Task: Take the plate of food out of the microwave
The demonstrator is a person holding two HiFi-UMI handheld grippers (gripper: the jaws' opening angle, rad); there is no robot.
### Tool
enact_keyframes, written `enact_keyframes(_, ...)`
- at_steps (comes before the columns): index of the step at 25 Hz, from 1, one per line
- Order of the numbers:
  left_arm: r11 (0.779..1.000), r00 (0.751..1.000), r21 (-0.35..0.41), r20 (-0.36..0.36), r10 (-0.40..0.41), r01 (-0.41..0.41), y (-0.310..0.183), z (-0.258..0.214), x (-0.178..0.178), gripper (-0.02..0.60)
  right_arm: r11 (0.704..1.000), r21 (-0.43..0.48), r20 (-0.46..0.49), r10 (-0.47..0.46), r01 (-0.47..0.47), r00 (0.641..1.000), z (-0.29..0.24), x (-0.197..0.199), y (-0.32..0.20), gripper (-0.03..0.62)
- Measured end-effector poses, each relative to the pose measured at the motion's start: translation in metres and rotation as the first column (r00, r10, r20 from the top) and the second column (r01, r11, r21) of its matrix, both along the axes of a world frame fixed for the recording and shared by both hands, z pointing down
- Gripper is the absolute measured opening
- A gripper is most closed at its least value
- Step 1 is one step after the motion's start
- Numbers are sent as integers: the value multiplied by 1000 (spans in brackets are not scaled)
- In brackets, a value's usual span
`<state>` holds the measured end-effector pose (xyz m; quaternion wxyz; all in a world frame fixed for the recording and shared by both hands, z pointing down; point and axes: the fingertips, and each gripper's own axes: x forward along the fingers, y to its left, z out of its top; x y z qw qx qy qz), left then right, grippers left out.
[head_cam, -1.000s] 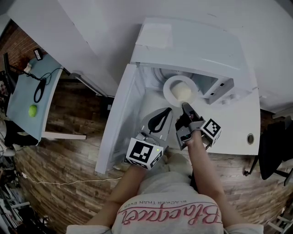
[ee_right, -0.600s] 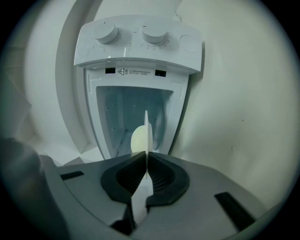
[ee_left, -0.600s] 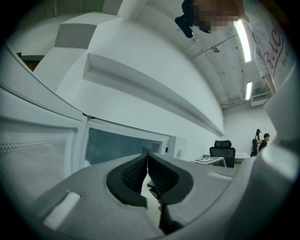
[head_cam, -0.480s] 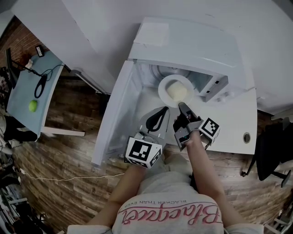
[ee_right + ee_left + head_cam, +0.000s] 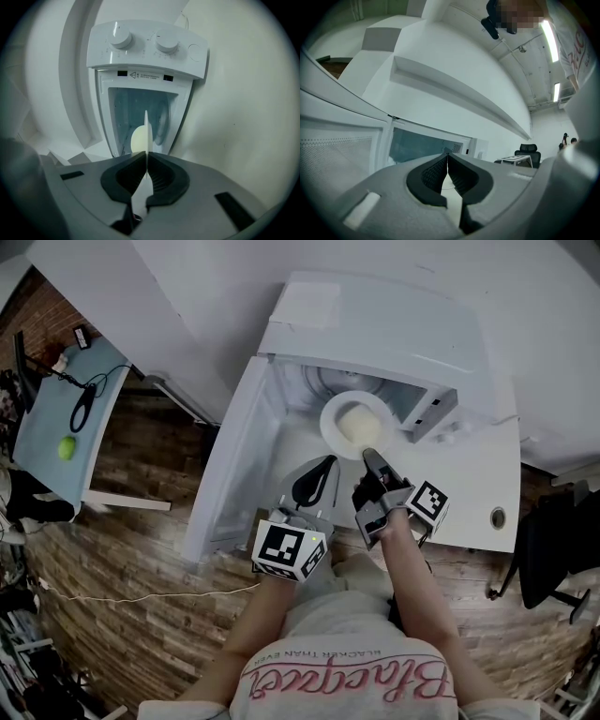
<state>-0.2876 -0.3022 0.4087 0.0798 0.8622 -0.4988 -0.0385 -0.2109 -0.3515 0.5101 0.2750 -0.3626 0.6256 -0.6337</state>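
Note:
The white microwave (image 5: 384, 329) stands with its door (image 5: 234, 460) swung open to the left. A white plate (image 5: 330, 420) carrying a pale mound of food (image 5: 362, 427) sits at the mouth of the cavity. My right gripper (image 5: 367, 456) is shut on the plate's near rim. In the right gripper view the plate (image 5: 146, 129) runs edge-on between the pads of my right gripper (image 5: 146, 155), with the food (image 5: 137, 139) on its left side. My left gripper (image 5: 326, 463) hangs shut and empty beside the door; its left gripper view (image 5: 447, 157) shows the pads meeting.
The microwave's knobs (image 5: 140, 40) are above the cavity in the right gripper view. A white counter (image 5: 469, 493) extends to the right. At far left is a light table (image 5: 47, 427) with a green ball (image 5: 66, 448) and a cable. A black chair (image 5: 553, 549) stands at far right.
My right gripper has drawn back and risen slightly, bringing the plate further out of the cavity. The left gripper has stayed about where it was.

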Motion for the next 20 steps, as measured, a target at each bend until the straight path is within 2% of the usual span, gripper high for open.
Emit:
enact_keyframes(8, 1000, 1000, -8, 12, -27, 27, 5, -5, -2, 8, 999, 21, -15, -33, 34, 999, -16, -4, 11, 23)
enact_keyframes(20, 999, 999, -5, 13, -33, 33, 9, -16, 1, 8, 999, 13, -3, -33, 33, 999, -33, 5, 20, 23)
